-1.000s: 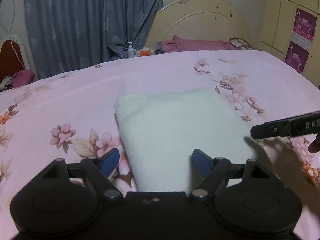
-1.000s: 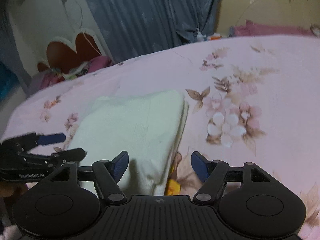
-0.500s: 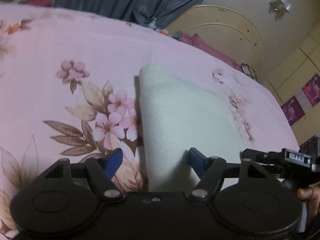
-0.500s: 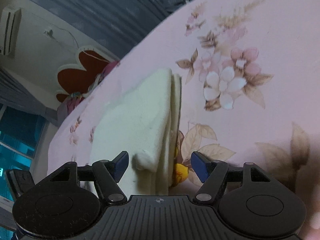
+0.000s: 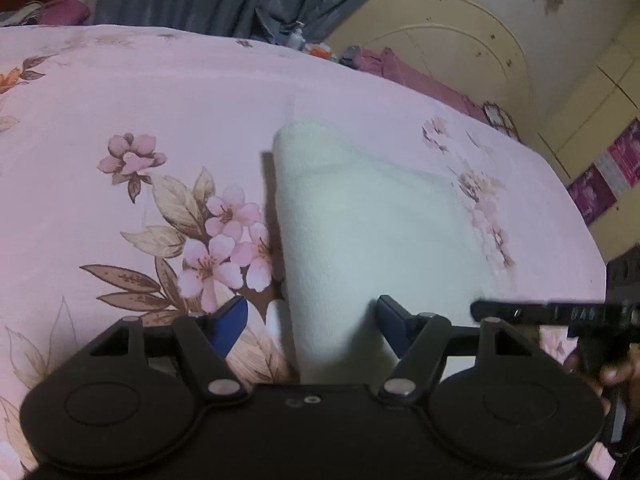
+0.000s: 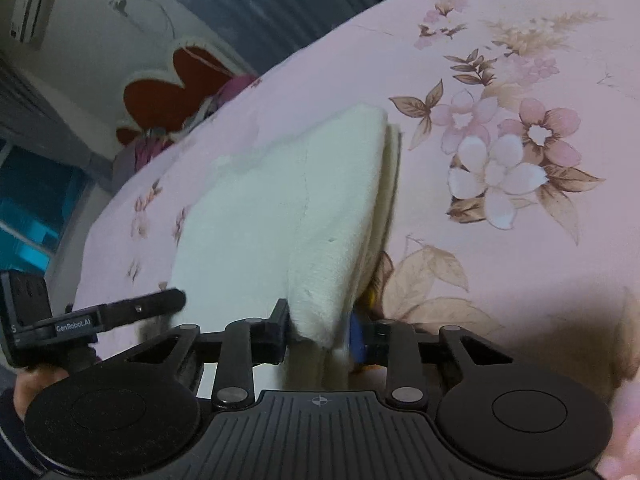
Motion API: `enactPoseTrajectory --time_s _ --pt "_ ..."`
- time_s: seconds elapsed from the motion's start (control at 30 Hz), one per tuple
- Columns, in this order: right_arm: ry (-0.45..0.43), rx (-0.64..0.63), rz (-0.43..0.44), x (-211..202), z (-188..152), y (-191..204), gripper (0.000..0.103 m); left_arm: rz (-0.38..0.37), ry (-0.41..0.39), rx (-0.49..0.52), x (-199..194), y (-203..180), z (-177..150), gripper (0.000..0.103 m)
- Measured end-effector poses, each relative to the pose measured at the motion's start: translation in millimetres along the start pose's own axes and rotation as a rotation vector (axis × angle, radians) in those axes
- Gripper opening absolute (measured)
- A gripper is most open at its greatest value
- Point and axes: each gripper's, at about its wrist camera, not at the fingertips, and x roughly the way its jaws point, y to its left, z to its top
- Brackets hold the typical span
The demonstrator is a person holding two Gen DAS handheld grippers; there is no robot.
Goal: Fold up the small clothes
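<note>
On the pink flowered bedsheet (image 5: 168,92) lies a folded white cloth (image 5: 360,216), its near edge between both tools. The right gripper (image 6: 318,330) has just been closing; its jaws now pinch the cloth's near right corner, layers bunched between the pads. The left gripper (image 5: 312,314) straddles the near left edge, its jaws spread, slowly narrowing, the blue pads not pressing the cloth. A headboard (image 5: 452,52) stands beyond.

The right gripper (image 6: 320,330), its jaws just closing, pinches the white folded cloth's (image 6: 280,216) near corner on the floral bedsheet (image 6: 520,260).
</note>
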Motion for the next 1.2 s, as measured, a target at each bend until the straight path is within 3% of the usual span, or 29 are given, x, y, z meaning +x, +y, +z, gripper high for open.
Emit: enactPoseTrajectory --time_s 0.03,0.1,0.13,0.3,0.33,0.37,0.4,0.5,0.57,0.67,0.8,1.2 --pt "-0.015 0.02 0.009 -3 1 -1 0.034 -0.011 0.007 -0.01 1 3 0 0.069" --pt "-0.028 0.069 0.019 -1 4 -5 0.051 -0.046 0.025 -0.05 5 10 0 0.069" --pt "-0.027 0.086 0.013 3 4 -8 0.055 -0.068 0.035 -0.08 7 15 0 0.071" --pt "-0.043 0.091 -0.001 11 2 0 0.056 -0.13 0.048 -0.148 17 21 4 0.071" --pt "-0.045 0.077 -0.026 13 2 5 0.056 -0.131 0.044 -0.157 18 19 5 0.066" --pt "-0.041 0.05 -0.053 15 2 11 0.056 -0.139 0.039 -0.163 21 17 5 0.047" --pt "-0.039 0.019 -0.083 17 2 18 0.055 -0.14 0.035 -0.166 23 13 6 0.045" --pt "-0.043 -0.071 -0.15 20 -3 36 0.033 -0.037 -0.009 -0.053 19 -13 7 0.037" --pt "-0.061 -0.121 -0.211 15 -7 52 0.03 0.017 -0.034 0.052 10 -31 5 0.031" --pt "-0.103 -0.215 -0.277 7 -18 83 0.03 0.052 -0.055 0.162 -6 -47 3 0.03" --pt "-0.143 -0.25 -0.285 4 -27 114 0.029 0.078 -0.083 0.235 -31 -51 0 0.03" --pt "-0.156 -0.323 -0.236 40 -46 210 0.03 0.158 -0.134 0.272 -107 6 -4 0.03"
